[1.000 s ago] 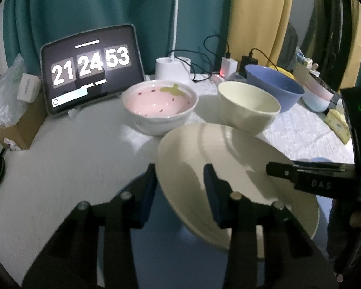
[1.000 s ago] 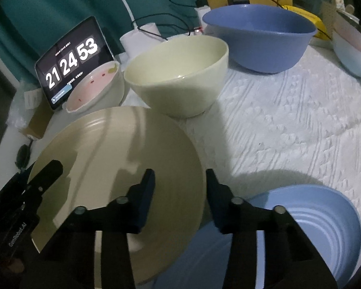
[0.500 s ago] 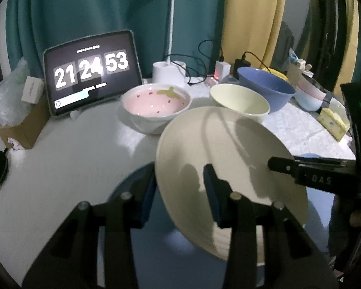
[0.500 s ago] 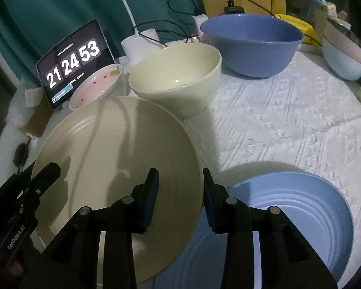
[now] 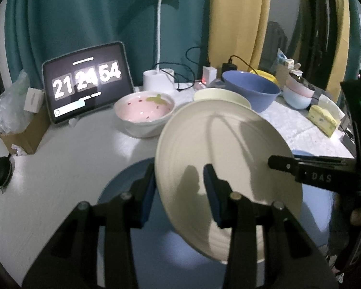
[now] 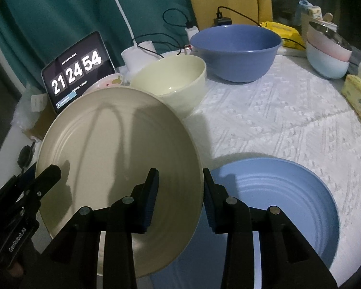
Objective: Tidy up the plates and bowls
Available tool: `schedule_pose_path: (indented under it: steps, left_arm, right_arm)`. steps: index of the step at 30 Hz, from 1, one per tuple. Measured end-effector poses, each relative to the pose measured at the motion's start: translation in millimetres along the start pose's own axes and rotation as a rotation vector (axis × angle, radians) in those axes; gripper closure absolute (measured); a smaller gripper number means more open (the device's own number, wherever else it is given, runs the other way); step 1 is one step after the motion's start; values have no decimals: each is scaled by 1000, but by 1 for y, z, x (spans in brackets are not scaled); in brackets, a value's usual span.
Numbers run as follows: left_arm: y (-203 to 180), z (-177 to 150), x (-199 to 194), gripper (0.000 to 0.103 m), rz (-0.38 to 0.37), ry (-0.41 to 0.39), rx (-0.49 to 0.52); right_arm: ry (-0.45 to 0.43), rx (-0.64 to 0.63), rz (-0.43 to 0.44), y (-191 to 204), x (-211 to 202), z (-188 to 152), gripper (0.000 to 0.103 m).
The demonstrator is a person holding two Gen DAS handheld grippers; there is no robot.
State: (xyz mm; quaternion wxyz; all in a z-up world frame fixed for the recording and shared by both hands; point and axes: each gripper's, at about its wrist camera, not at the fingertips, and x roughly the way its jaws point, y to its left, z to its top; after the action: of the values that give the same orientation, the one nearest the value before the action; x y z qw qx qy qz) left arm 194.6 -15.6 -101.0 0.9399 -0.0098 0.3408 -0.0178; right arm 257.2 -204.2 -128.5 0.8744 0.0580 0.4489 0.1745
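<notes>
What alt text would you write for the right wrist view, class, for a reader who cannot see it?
The right tool grips the rim of a cream plate, tilted above a blue plate on a white tablecloth. The left tool holds the opposite rim. Behind stand a cream bowl, a blue bowl and a tablet clock.

Both wrist views look steeply down, close over the shared cream plate (image 5: 228, 159) (image 6: 118, 154), from opposite rims
</notes>
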Motion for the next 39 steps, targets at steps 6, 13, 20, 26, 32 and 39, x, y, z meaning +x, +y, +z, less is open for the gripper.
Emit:
schedule_pose_path:
  steps: [6, 13, 20, 26, 32, 39]
  left_arm:
    - [-13, -1, -10, 63, -6, -10, 17]
    - [-33, -5, -17, 63, -13, -5, 47]
    - [-50, -9, -20, 63, -25, 0, 58]
    - [-68, -14, -19, 62, -50, 17, 64]
    - [-85, -17, -16, 62, -63, 29, 90]
    - [-106, -22, -9, 62, -76, 61, 117]
  right_arm:
    - [-23, 11, 1, -9, -14, -5, 65]
    - [-44, 20, -10, -22, -28, -15, 65]
    - [-58, 30, -16, -36, -40, -22, 65]
    - [-66, 44, -31, -51, -49, -29, 65]
    - [-73, 65, -46, -68, -57, -38, 65]
    - [-83, 88, -60, -86, -64, -44, 65]
